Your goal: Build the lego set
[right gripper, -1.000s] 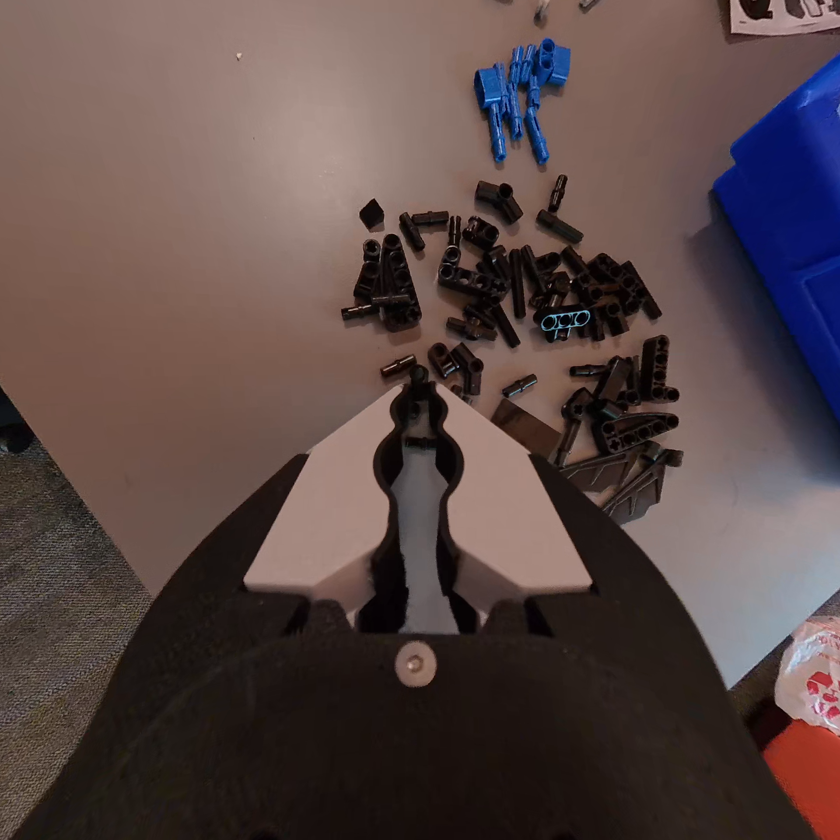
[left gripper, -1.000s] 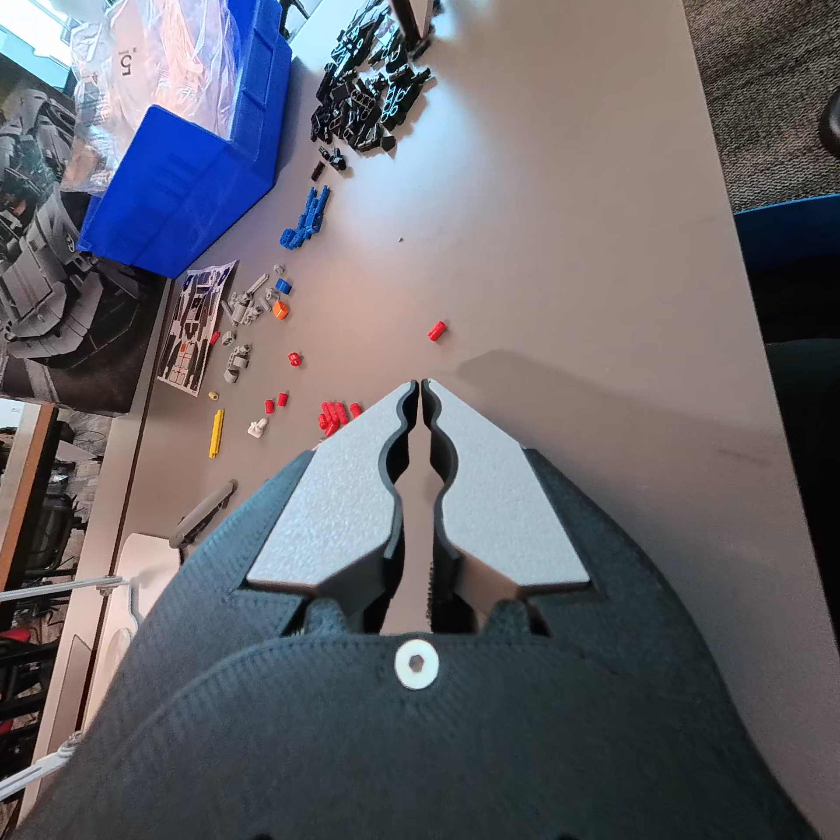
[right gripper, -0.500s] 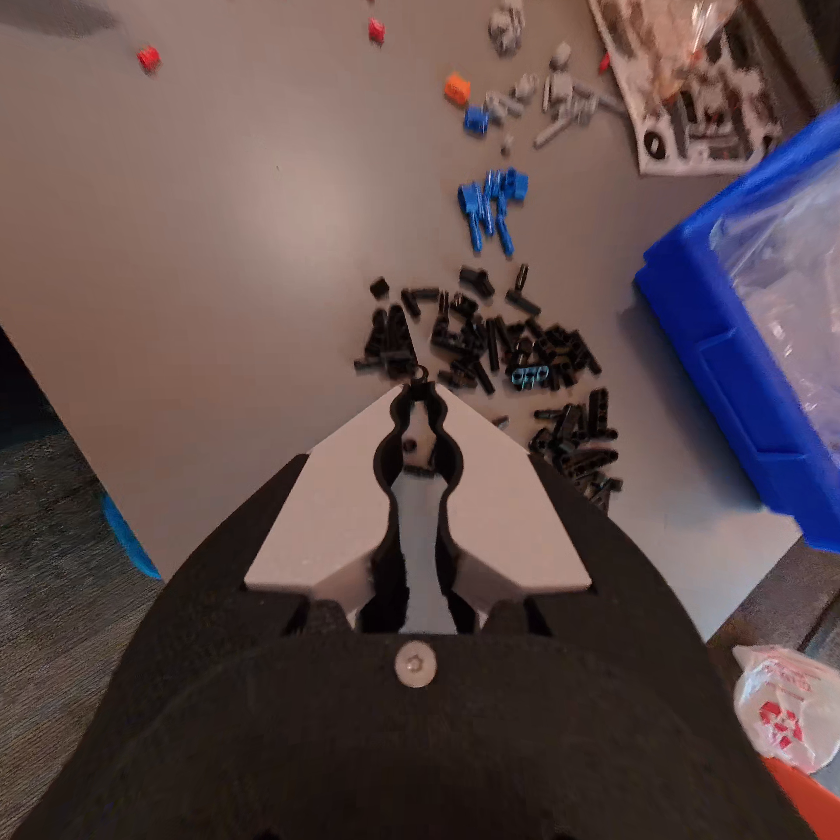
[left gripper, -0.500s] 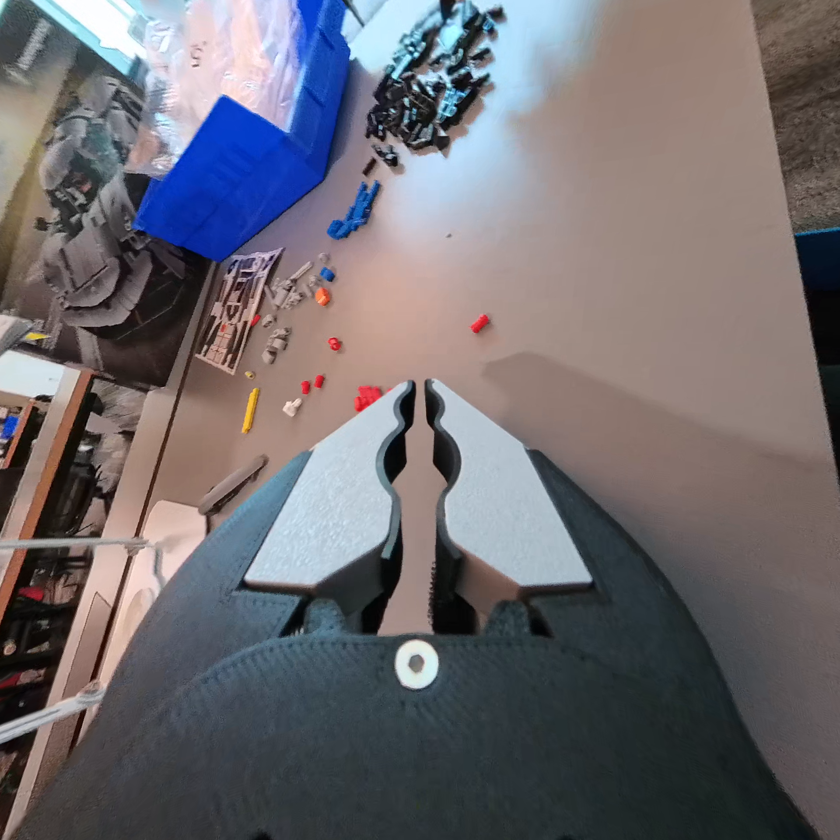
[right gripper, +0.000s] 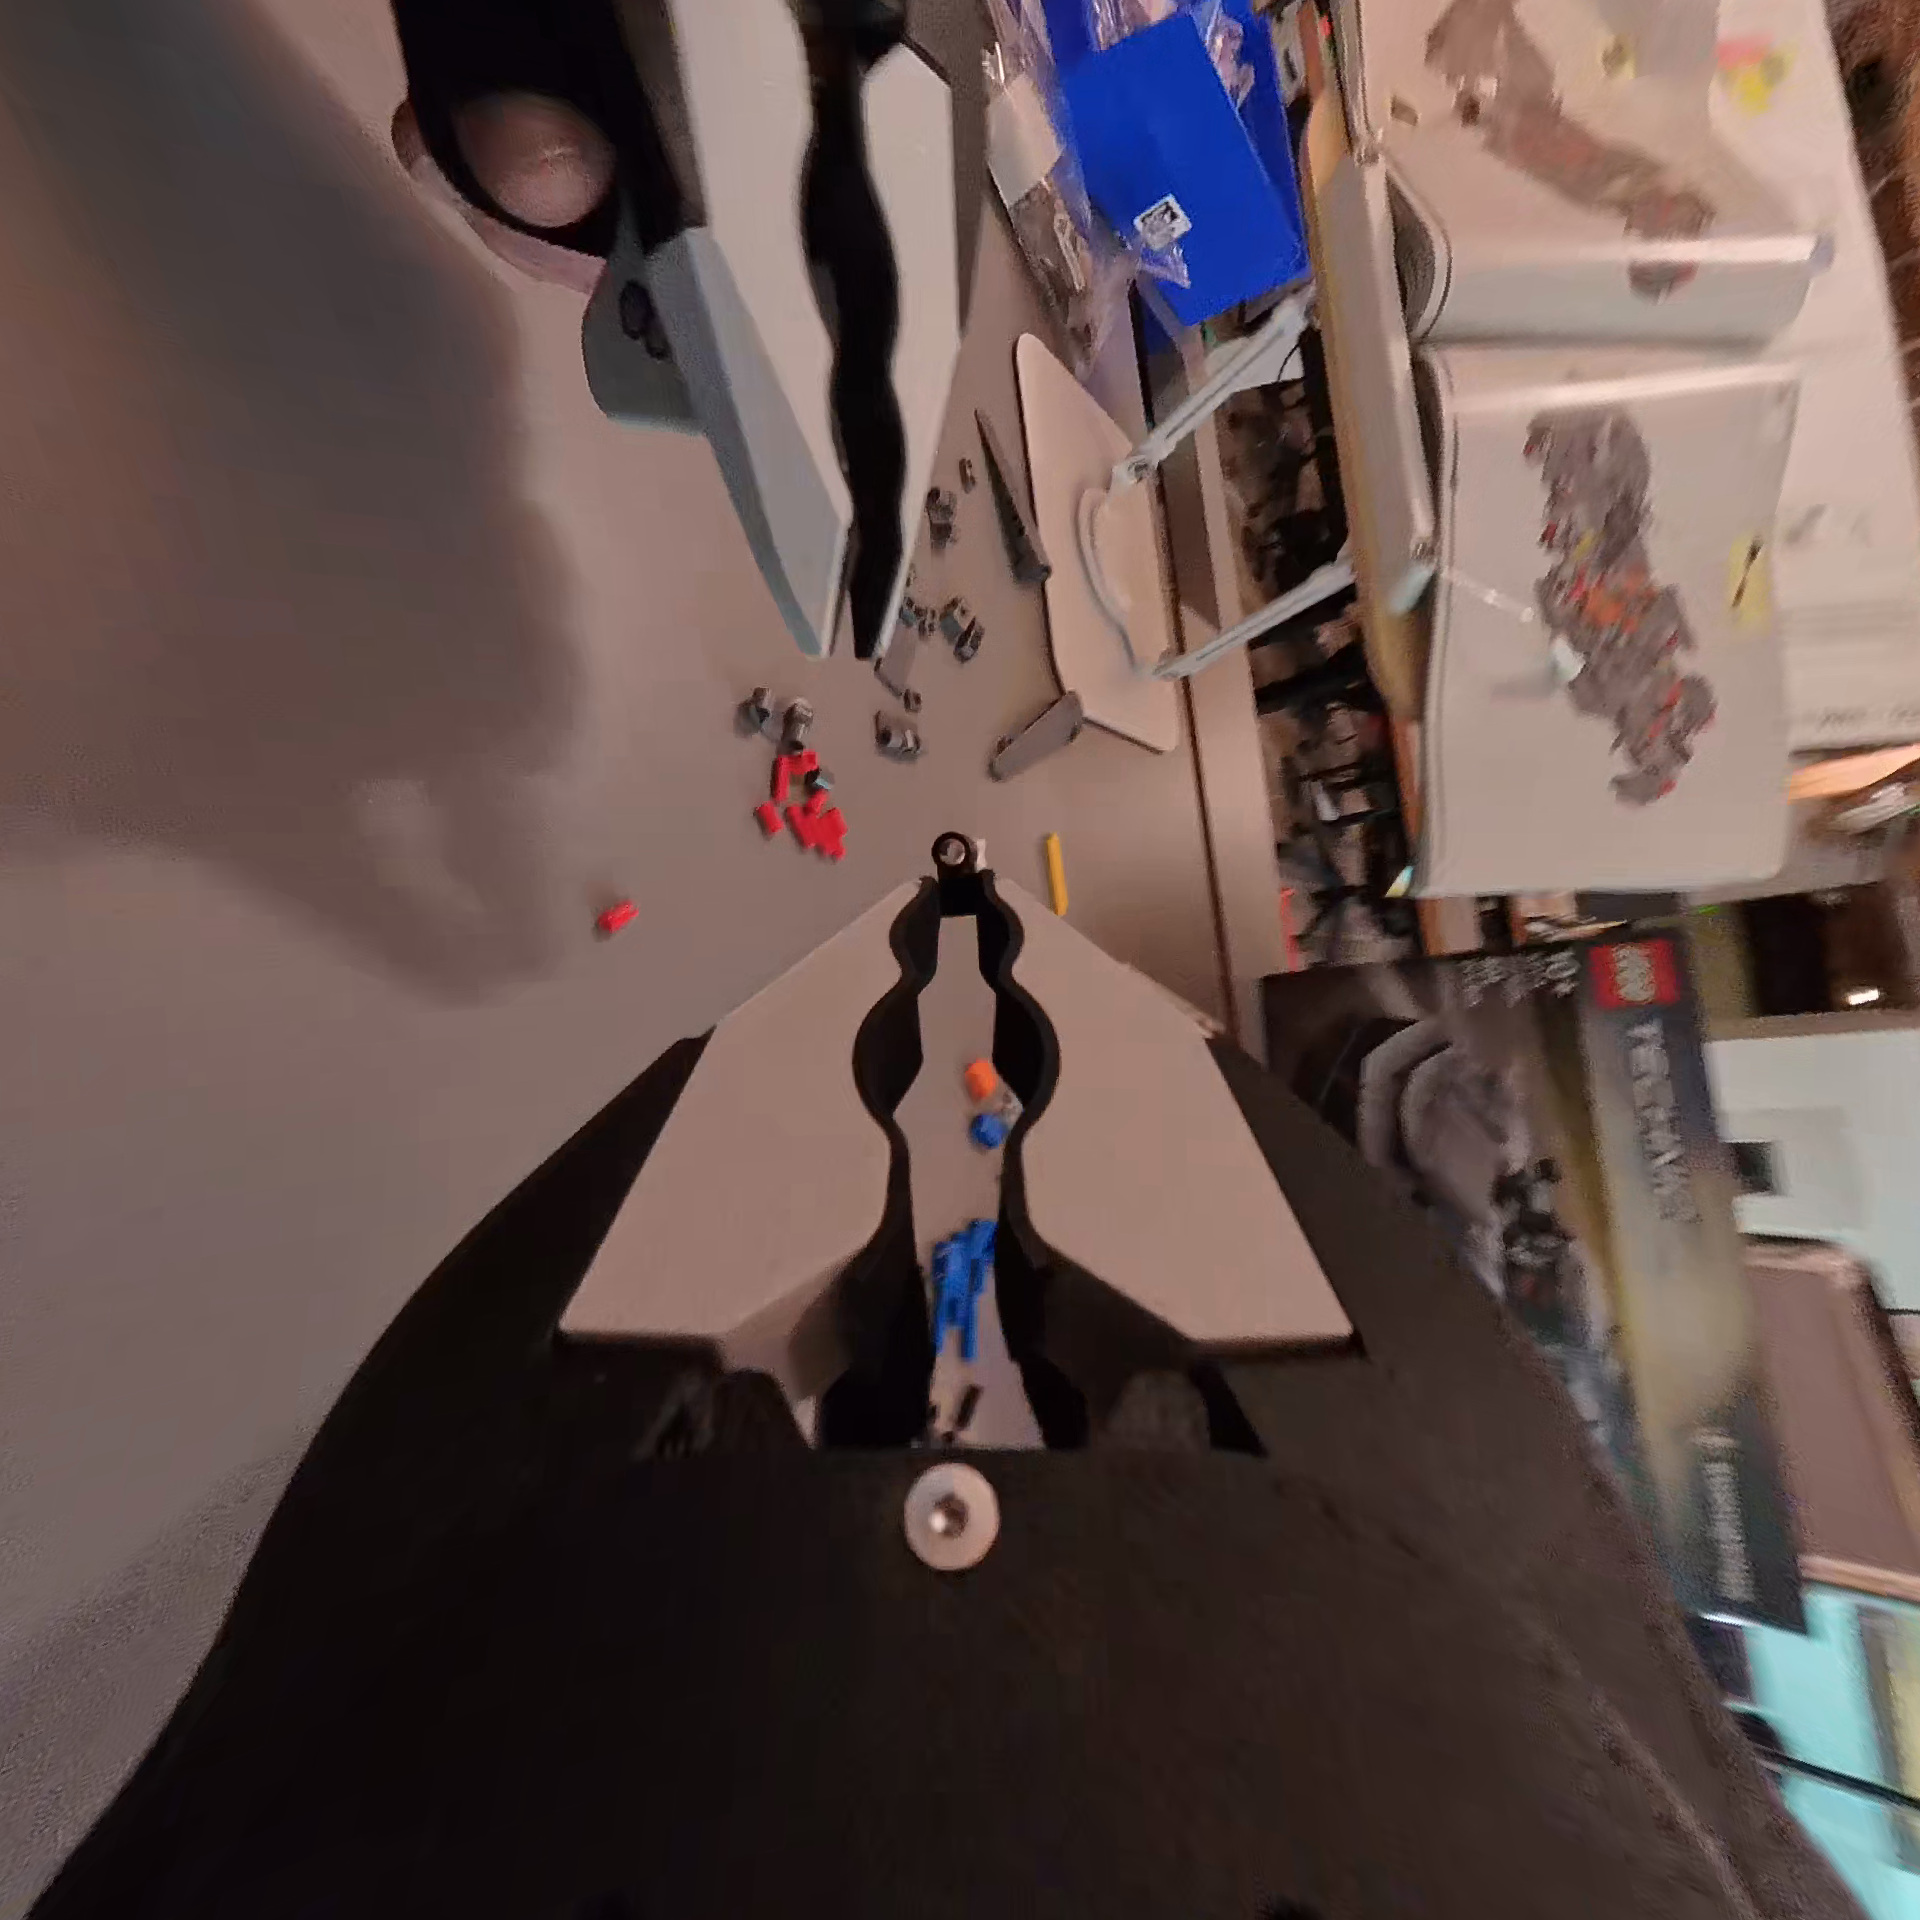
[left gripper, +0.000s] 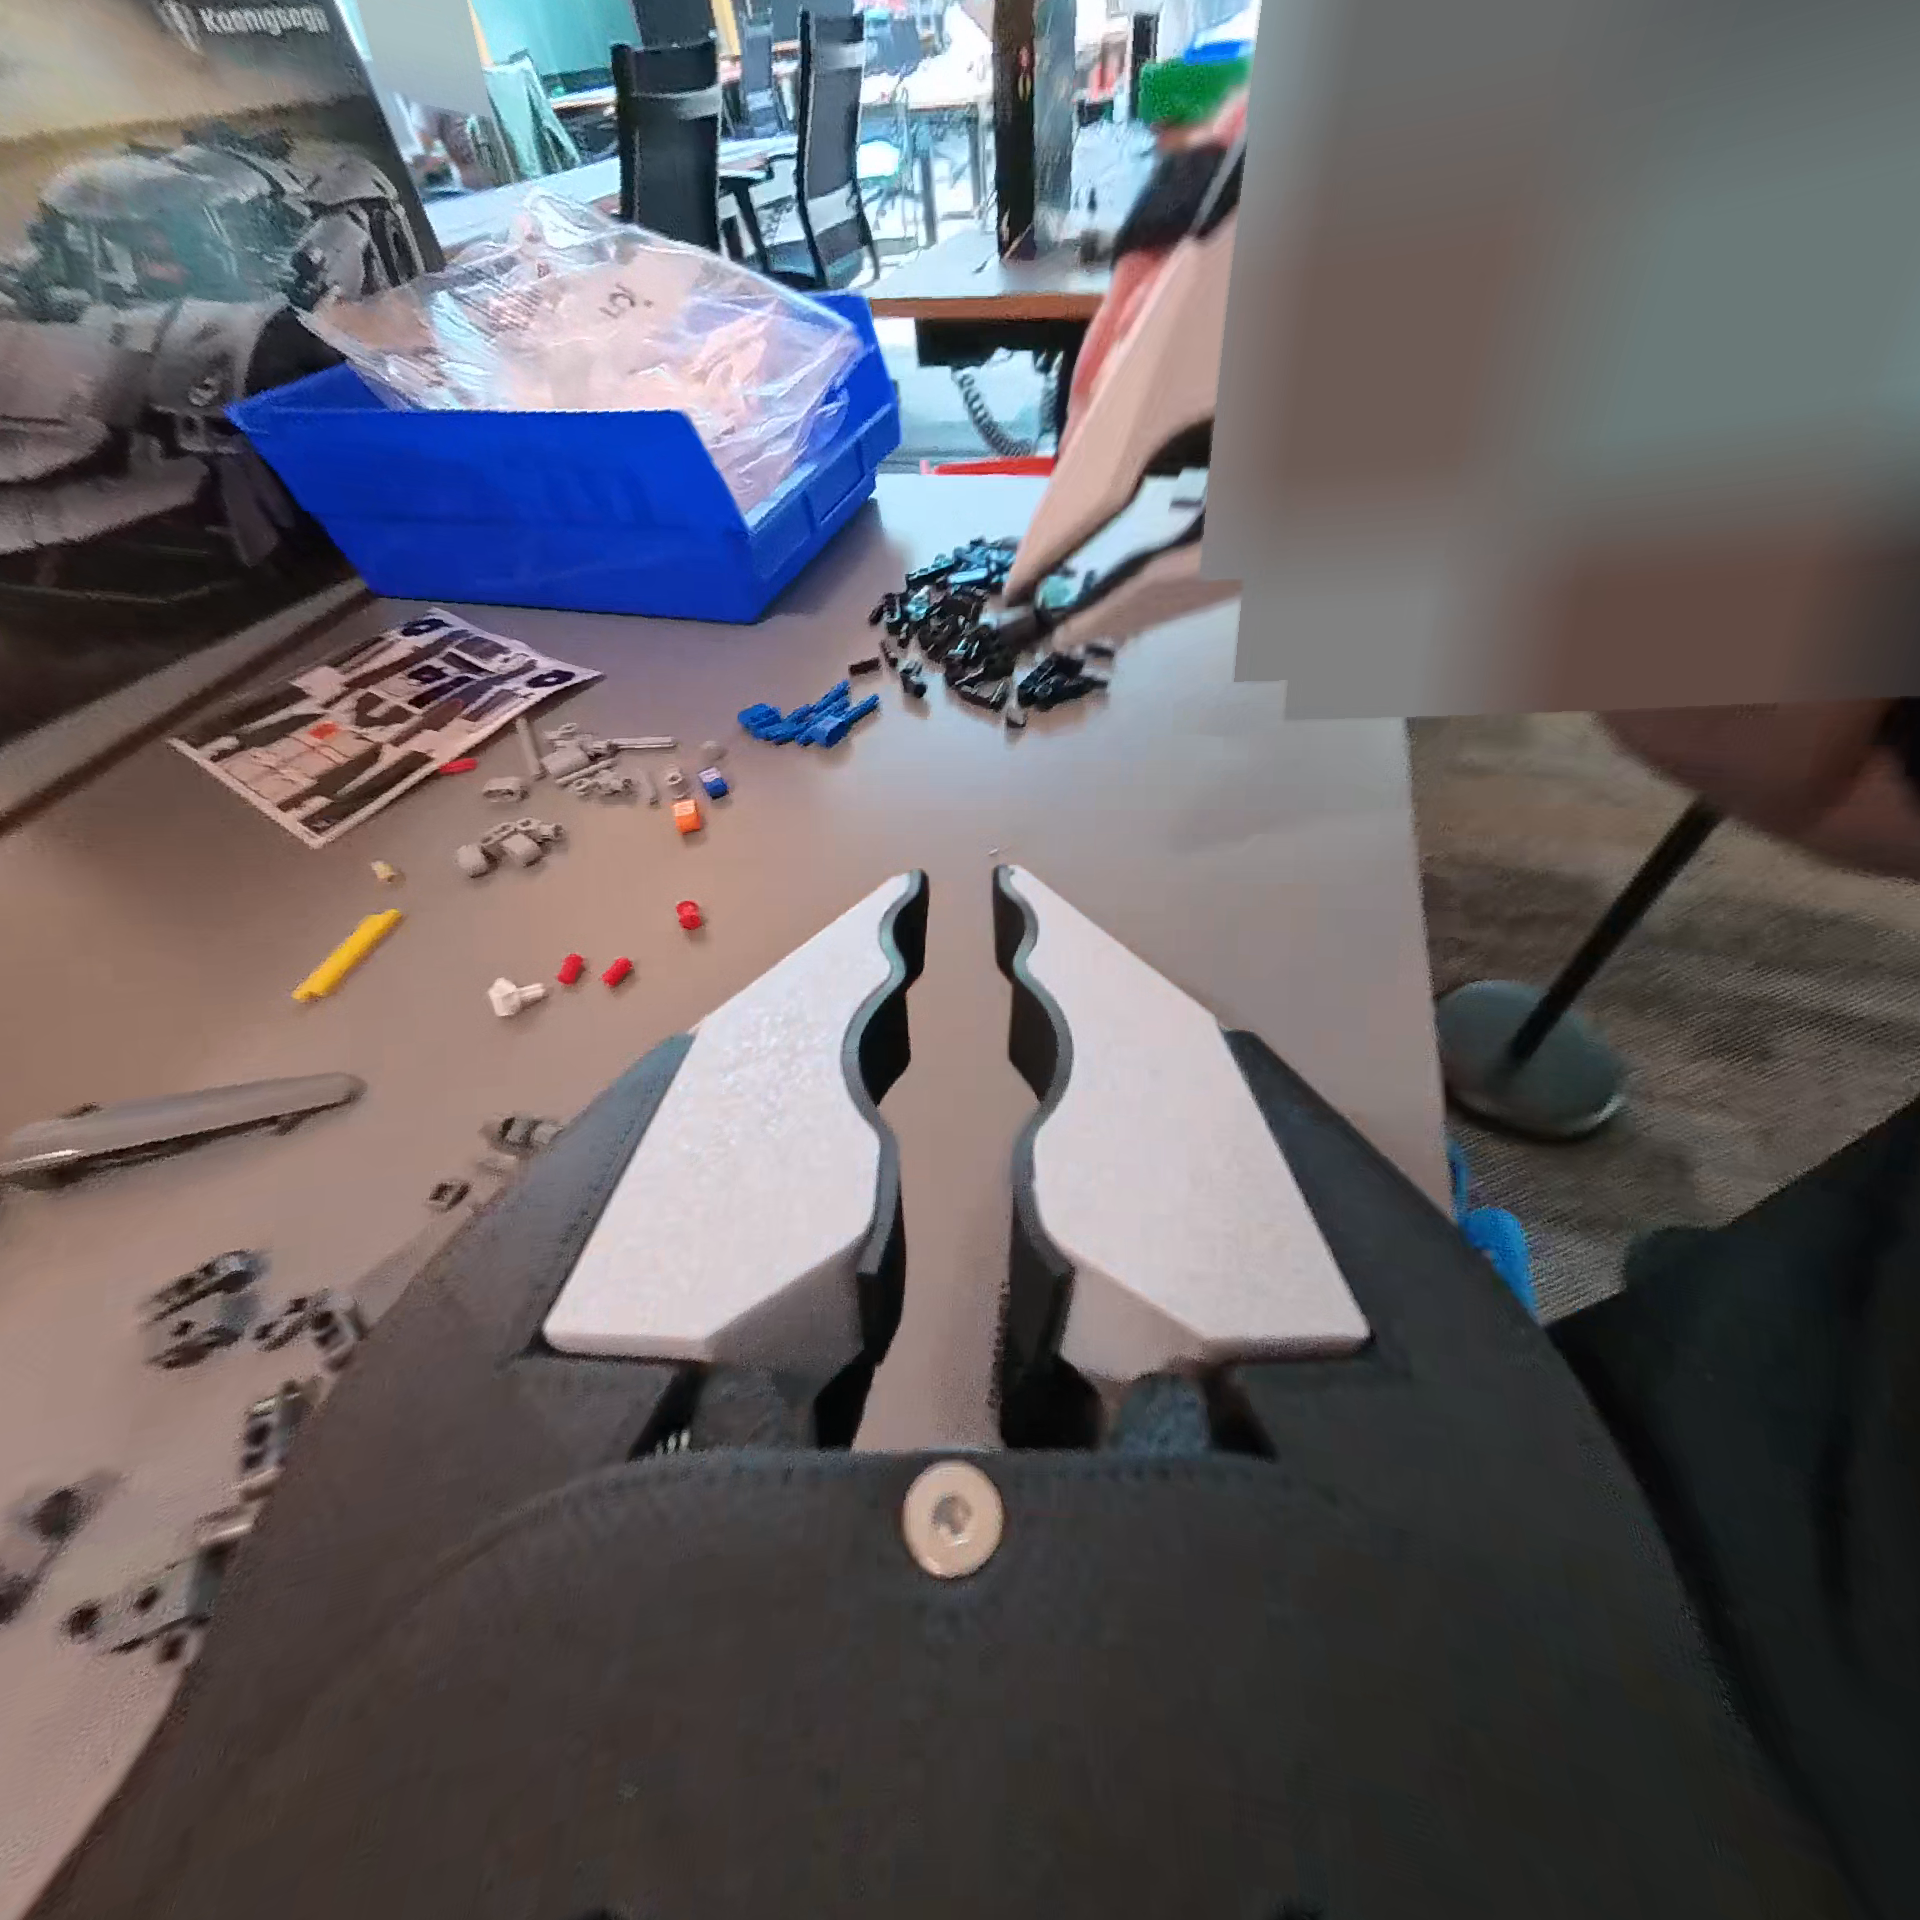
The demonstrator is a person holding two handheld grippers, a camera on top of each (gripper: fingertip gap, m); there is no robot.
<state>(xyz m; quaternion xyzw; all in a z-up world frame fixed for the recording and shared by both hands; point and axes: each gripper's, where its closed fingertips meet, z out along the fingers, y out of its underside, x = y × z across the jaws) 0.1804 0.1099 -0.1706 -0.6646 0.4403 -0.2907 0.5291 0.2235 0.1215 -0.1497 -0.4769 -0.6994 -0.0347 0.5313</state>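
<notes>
My right gripper [right gripper: 956, 894] is shut on a small black piece with a round hole [right gripper: 949, 854], held above the grey table [right gripper: 312, 1039] near a heap of red pieces [right gripper: 805, 805] and a yellow rod [right gripper: 1055, 873]. My left gripper [left gripper: 958, 881] is slightly open and empty, low over bare table [left gripper: 1143, 831]; a red piece [left gripper: 688, 914] lies to its left. In the right wrist view the left gripper [right gripper: 857, 623] shows at the top. In the left wrist view the right gripper [left gripper: 1029, 597] shows blurred over the black pile [left gripper: 977, 634].
A blue bin [left gripper: 561, 499] with clear bags stands at the back, a sticker sheet [left gripper: 384, 717] and grey pieces [left gripper: 582, 769] in front of it. Blue pieces [left gripper: 805, 717], a yellow rod [left gripper: 346, 954] and a grey panel [left gripper: 187, 1122] lie around. The table edge [left gripper: 1423, 935] is at the right. My hands' fingertips stand some 6 cm from each other.
My left gripper's fingers have parted a little on nothing and it has tilted up to level. My right gripper has lifted the black piece off the black pile and swung across the table.
</notes>
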